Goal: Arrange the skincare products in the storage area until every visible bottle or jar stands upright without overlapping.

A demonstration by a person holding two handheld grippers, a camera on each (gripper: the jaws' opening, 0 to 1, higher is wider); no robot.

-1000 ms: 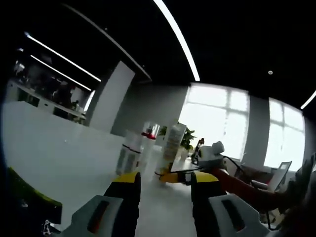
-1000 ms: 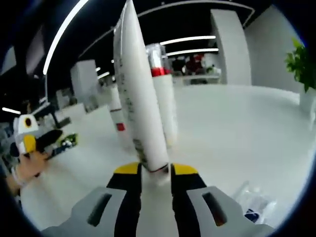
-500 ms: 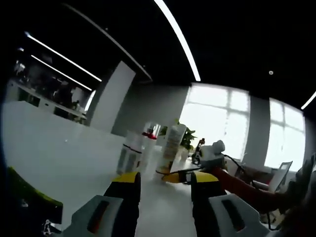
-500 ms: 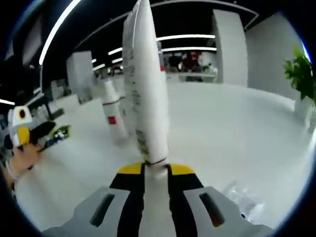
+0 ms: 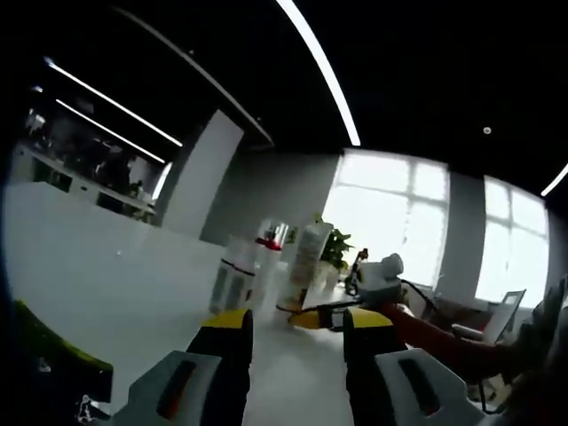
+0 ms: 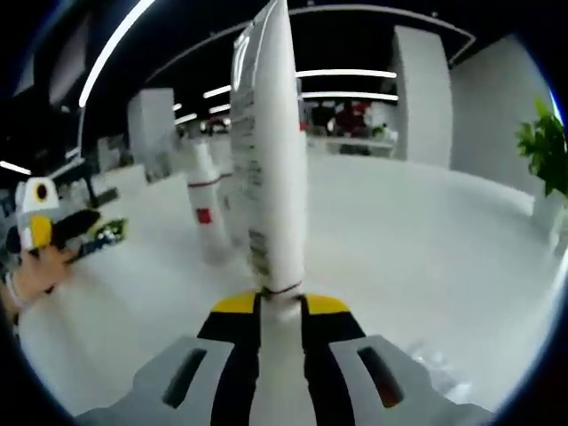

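Right gripper (image 6: 281, 306) clamped on base of white tube (image 6: 271, 151), held upright above white table (image 6: 426, 240), just ahead of two bottles (image 6: 203, 209). Left gripper (image 5: 297, 324) released, low over table, bottles (image 5: 238, 266) beyond.

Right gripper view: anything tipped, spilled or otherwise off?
Nothing stands out. The right gripper is shut on the cap end of a white tube that stands upright; the bottles behind it are upright on the white table.
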